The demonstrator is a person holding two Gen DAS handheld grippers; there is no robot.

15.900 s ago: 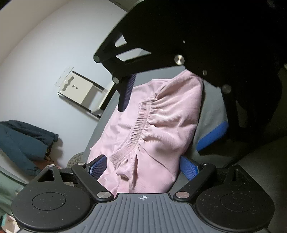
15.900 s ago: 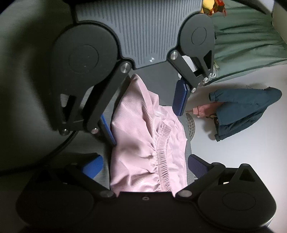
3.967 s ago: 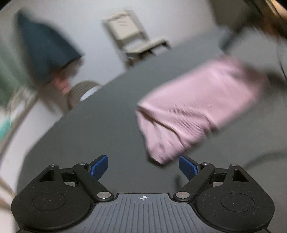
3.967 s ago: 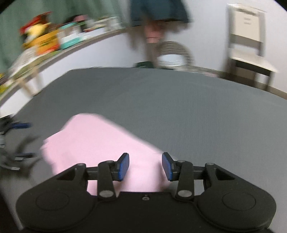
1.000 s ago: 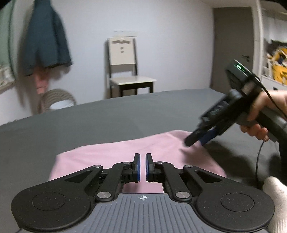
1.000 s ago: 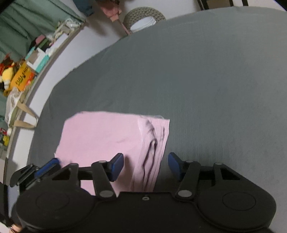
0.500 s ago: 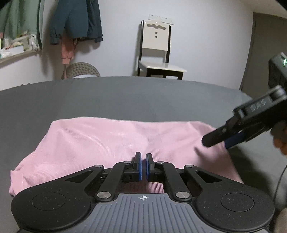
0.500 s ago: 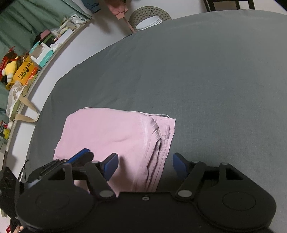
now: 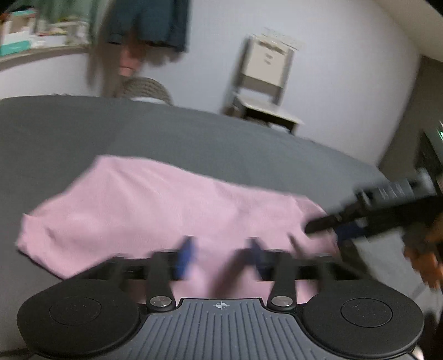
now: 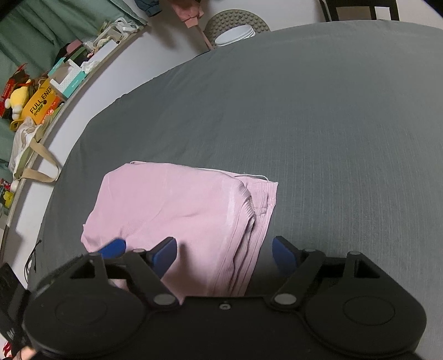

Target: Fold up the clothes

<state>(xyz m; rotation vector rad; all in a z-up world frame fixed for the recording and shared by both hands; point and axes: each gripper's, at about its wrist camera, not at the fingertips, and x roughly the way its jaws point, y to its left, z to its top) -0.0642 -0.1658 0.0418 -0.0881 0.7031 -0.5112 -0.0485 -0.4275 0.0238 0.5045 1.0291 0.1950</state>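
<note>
A folded pink garment (image 9: 155, 210) lies flat on the grey cloth-covered table (image 9: 83, 130). In the left wrist view, blurred by motion, my left gripper (image 9: 221, 256) stands open just above the garment's near edge, holding nothing. The right gripper (image 9: 329, 232) reaches in from the right at the garment's right end, with a hand behind it. In the right wrist view the pink garment (image 10: 177, 210) shows its stacked folded edge between the fingers of my open right gripper (image 10: 225, 256). A blue fingertip (image 10: 112, 247) of the left gripper shows at the lower left.
A pale chair (image 9: 265, 83) stands beyond the table against the wall, beside a round woven basket (image 9: 144, 88) and a dark jacket (image 9: 155, 25) hanging above. A shelf with boxes and a yellow toy (image 10: 44, 91) runs along the left wall. Grey table surface (image 10: 332, 124) extends far right.
My left gripper, shut half a second ago over the garment's near edge, has opened and is moving, blurring the view. The right gripper has widened slightly and stays at the folded edge.
</note>
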